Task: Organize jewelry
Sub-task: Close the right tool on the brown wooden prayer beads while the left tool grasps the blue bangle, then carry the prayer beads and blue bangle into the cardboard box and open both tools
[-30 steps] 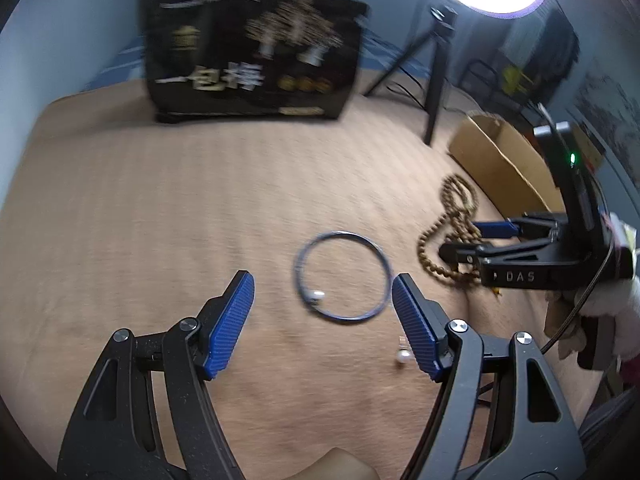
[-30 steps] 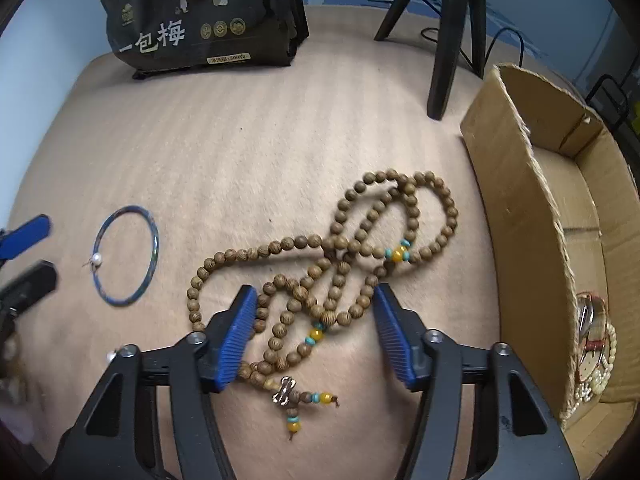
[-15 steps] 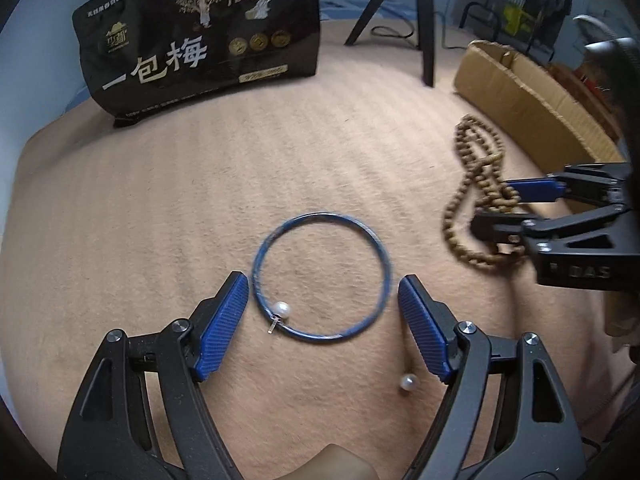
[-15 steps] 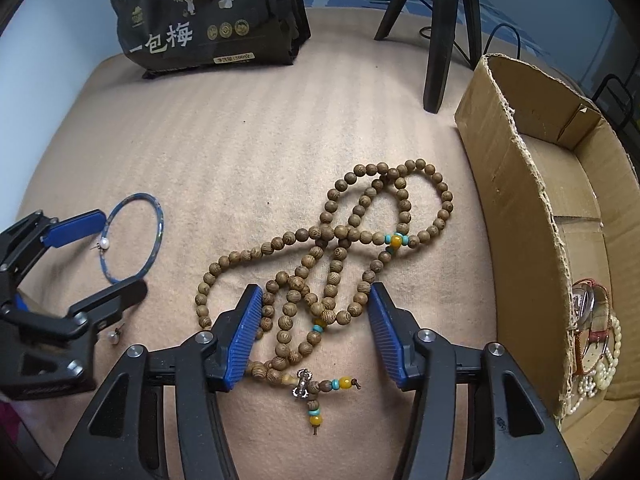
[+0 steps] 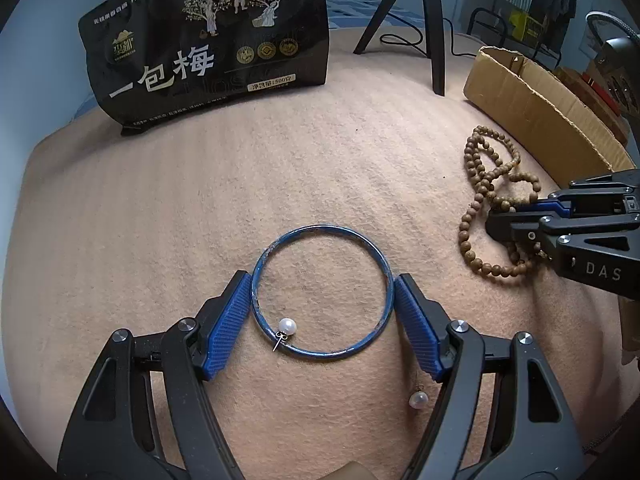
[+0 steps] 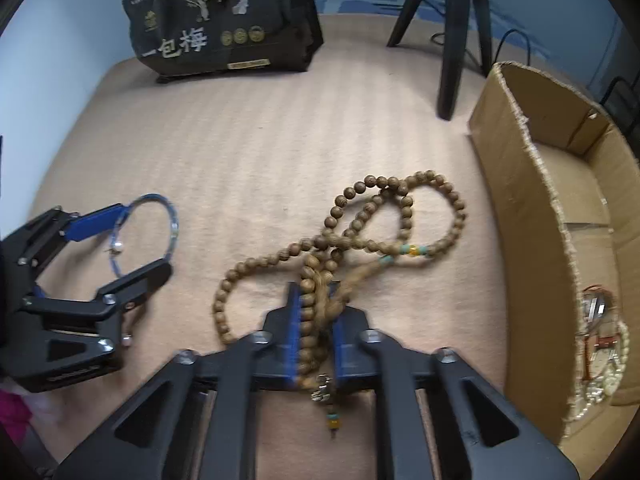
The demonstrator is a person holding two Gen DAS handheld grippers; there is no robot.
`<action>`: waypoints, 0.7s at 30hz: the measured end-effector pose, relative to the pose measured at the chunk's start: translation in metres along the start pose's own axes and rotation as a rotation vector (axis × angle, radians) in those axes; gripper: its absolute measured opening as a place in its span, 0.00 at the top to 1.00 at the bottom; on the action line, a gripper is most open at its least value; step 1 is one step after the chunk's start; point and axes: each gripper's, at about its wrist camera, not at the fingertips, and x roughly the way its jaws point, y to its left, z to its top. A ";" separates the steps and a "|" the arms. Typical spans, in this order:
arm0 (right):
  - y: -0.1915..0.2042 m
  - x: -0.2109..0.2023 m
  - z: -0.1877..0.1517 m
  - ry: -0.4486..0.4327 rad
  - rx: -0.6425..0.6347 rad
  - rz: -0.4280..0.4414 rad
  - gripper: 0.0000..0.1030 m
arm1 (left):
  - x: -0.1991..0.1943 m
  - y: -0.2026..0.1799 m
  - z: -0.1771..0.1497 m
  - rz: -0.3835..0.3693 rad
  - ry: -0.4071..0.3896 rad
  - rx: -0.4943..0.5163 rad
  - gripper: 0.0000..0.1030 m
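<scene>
A thin blue bangle [image 5: 321, 292] lies on the tan blanket. My left gripper [image 5: 321, 300] has both blue pads against its sides, shut on it. A pearl earring [image 5: 286, 326] lies inside the bangle's rim, and a second pearl earring [image 5: 418, 400] lies by the right finger. My right gripper [image 6: 316, 316] is shut on a bunch of strands of the long wooden bead necklace [image 6: 372, 232], which also shows in the left wrist view [image 5: 486, 184]. The left gripper and bangle [image 6: 160, 220] show at the left of the right wrist view.
A cardboard box [image 6: 520, 184] at the right holds other jewelry [image 6: 600, 344]. A black printed bag [image 5: 208, 44] stands at the back. Black tripod legs [image 5: 436, 40] stand behind the box. The blanket [image 5: 160, 220] covers the whole surface.
My left gripper moved forward and closed onto the blue bangle. My right gripper closed on the wooden bead strands, bunching them between its pads.
</scene>
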 end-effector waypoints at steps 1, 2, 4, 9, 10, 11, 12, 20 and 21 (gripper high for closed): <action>0.000 0.000 0.000 -0.001 -0.005 0.003 0.92 | -0.001 -0.001 0.000 0.001 -0.003 0.000 0.28; 0.001 -0.001 0.000 0.000 -0.009 0.014 0.94 | -0.003 -0.002 0.001 0.000 -0.009 -0.001 0.28; -0.002 -0.003 0.000 0.005 0.006 0.043 0.95 | -0.008 -0.003 0.002 0.002 -0.024 -0.002 0.28; -0.001 -0.019 -0.002 -0.014 0.013 0.068 0.95 | -0.030 -0.002 0.005 -0.003 -0.068 -0.023 0.28; 0.000 -0.024 -0.003 -0.021 0.011 0.073 0.95 | -0.034 -0.002 0.006 -0.008 -0.073 -0.030 0.28; 0.000 -0.028 -0.004 -0.029 0.011 0.077 0.95 | -0.040 -0.002 0.007 -0.012 -0.079 -0.037 0.28; 0.001 -0.033 -0.004 -0.037 0.012 0.081 0.95 | -0.045 -0.002 0.008 -0.013 -0.087 -0.042 0.28; 0.001 -0.083 -0.011 -0.128 0.022 0.101 0.95 | -0.089 -0.008 0.009 -0.009 -0.146 -0.060 0.28; 0.000 -0.087 -0.011 -0.137 0.024 0.103 0.95 | -0.097 -0.010 0.009 -0.007 -0.158 -0.060 0.28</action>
